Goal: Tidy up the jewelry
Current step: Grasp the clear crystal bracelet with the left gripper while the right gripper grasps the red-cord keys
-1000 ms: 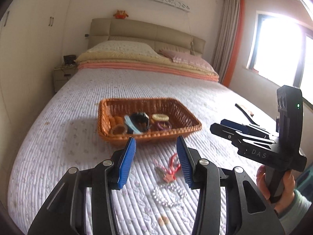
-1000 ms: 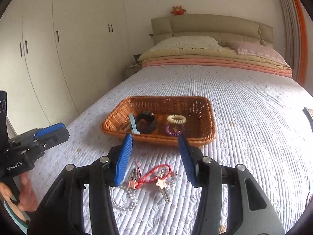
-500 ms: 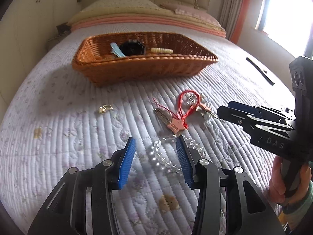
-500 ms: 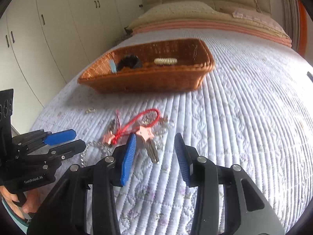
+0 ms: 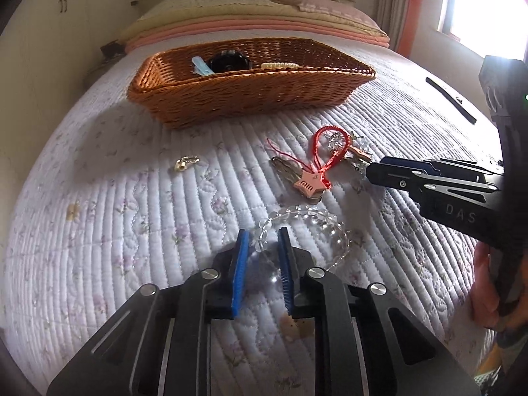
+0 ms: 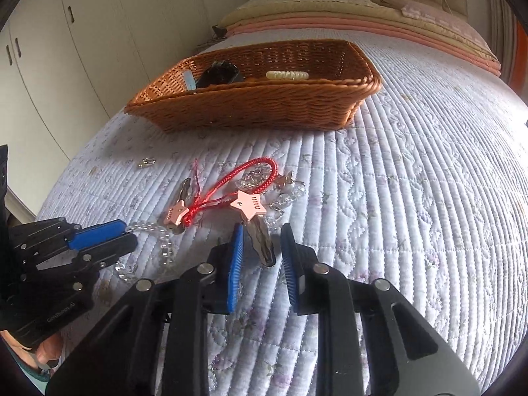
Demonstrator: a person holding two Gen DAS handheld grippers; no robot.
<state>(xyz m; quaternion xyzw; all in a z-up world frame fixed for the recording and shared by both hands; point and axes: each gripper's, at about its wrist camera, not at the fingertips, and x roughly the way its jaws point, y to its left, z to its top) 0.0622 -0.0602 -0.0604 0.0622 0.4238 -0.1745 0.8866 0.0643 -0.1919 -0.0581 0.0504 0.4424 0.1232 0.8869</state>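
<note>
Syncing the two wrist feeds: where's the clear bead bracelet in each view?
Left wrist: clear bead bracelet at lower centre, one side between the left gripper fingers.
Right wrist: bracelet at lower left, beside the left gripper.
Shared landmark: wicker basket, beyond it in both.

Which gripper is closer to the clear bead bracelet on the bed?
Left. The left gripper has its fingertips on either side of the clear bead bracelet. The right gripper is off to the bracelet's side, over a star-topped key.
</note>
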